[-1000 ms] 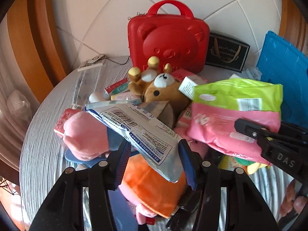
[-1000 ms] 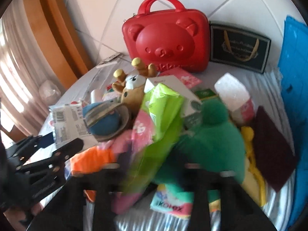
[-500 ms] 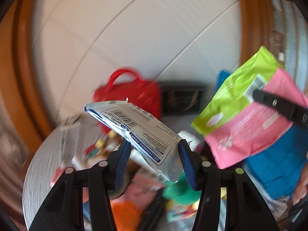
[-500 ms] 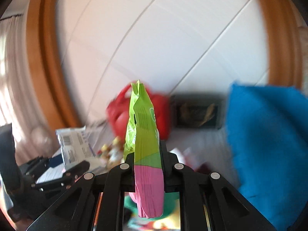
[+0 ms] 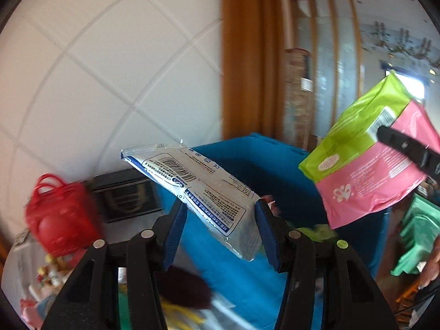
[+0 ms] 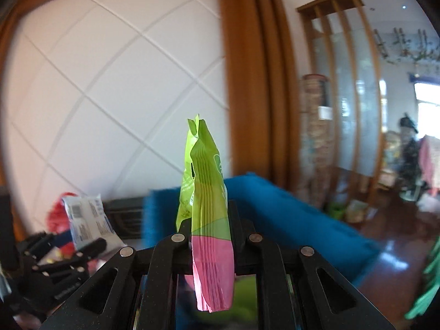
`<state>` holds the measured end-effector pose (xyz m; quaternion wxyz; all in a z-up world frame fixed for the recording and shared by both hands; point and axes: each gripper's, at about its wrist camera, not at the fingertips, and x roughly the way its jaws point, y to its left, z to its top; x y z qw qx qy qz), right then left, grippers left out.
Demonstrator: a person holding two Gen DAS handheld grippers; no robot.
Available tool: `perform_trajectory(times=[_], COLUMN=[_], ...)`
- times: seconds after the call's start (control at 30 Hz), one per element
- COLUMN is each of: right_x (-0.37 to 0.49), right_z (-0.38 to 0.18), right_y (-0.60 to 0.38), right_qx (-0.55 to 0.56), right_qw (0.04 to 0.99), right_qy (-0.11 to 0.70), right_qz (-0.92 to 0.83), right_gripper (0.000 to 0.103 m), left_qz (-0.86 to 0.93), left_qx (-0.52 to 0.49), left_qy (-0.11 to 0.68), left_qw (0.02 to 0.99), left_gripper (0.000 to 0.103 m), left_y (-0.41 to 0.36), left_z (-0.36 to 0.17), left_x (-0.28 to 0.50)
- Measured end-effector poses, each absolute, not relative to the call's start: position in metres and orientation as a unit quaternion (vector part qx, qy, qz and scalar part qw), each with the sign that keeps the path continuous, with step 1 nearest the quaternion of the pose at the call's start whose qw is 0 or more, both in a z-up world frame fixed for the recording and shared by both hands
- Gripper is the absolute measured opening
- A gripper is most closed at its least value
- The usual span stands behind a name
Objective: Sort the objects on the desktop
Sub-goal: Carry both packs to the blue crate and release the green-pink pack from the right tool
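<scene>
Fingers (image 5: pixel 176 228) of the left gripper (image 5: pixel 220 228) pinch a white packet (image 5: pixel 198 189) partway open, the right gripper (image 6: pixel 211 236) clamped tight on a green-pink pouch (image 6: pixel 210 200), both beyond which the blue bin (image 5: pixel 264 170) waits; either slanted pack could slip.

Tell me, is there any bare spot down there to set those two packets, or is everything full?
The roomiest opening is the blue bin, behind the white packet and left of the green-and-pink packet; something green already lies at its bottom. The table corner around the red case and black box is crowded.
</scene>
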<state>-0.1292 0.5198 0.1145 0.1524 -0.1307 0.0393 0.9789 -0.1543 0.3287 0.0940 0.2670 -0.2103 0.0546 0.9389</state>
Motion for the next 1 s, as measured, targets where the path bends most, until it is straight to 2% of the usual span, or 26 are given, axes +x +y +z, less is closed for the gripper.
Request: perform_trajectory(times=[0.27,0.53,0.67,0.77,0.8,0.83,0.87,0.9,0.93,1.0], right_x=[-0.147,-0.188,-0.202,-0.202,-0.201,-0.201,-0.2,-0.2,-0.198,-0.196], right_z=[0.086,0.051,0.038,0.033,0.031,0.031,0.031,0.032,0.032,0.033], right_y=[0.604,0.648,0.655,0.657,0.655,0.656,0.655,0.656,0.654,0.654], right_qx=[-0.189,-0.243,-0.278,-0.286,-0.287,-0.289,-0.288,-0.285,-0.283,-0.283], right_qw=[0.205,0.194,0.19,0.193,0.193,0.196,0.2,0.203,0.207,0.21], right_qy=[0.003,-0.004,-0.006,-0.007,-0.005,-0.005,-0.007,-0.009,-0.013,-0.019], right_qz=[0.96,0.95,0.942,0.938,0.938,0.937,0.937,0.937,0.936,0.936], right_gripper=[0.014,0.014,0.018,0.033,0.053,0.079,0.089,0.094,0.094,0.1], left_qz=[0.916,0.91,0.909,0.908,0.908,0.909,0.911,0.913,0.916,0.918], left_qx=[-0.258,-0.285,-0.298,-0.308,-0.31,-0.309,-0.307,-0.304,-0.3,-0.294], left_qy=[0.095,0.116,0.117,0.122,0.124,0.127,0.127,0.126,0.124,0.124], left_qw=[0.291,0.277,0.267,0.258,0.255,0.249,0.243,0.239,0.237,0.234], left_gripper=[0.05,0.05,0.05,0.052,0.053,0.059,0.072,0.079,0.088,0.089], left_y=[0.434,0.469,0.472,0.474,0.475,0.476,0.475,0.475,0.472,0.471], left_z=[0.086,0.078,0.073,0.068,0.067,0.068,0.068,0.069,0.07,0.071], left_x=[-0.157,-0.165,-0.172,-0.175,-0.176,-0.177,-0.178,-0.178,-0.177,-0.176])
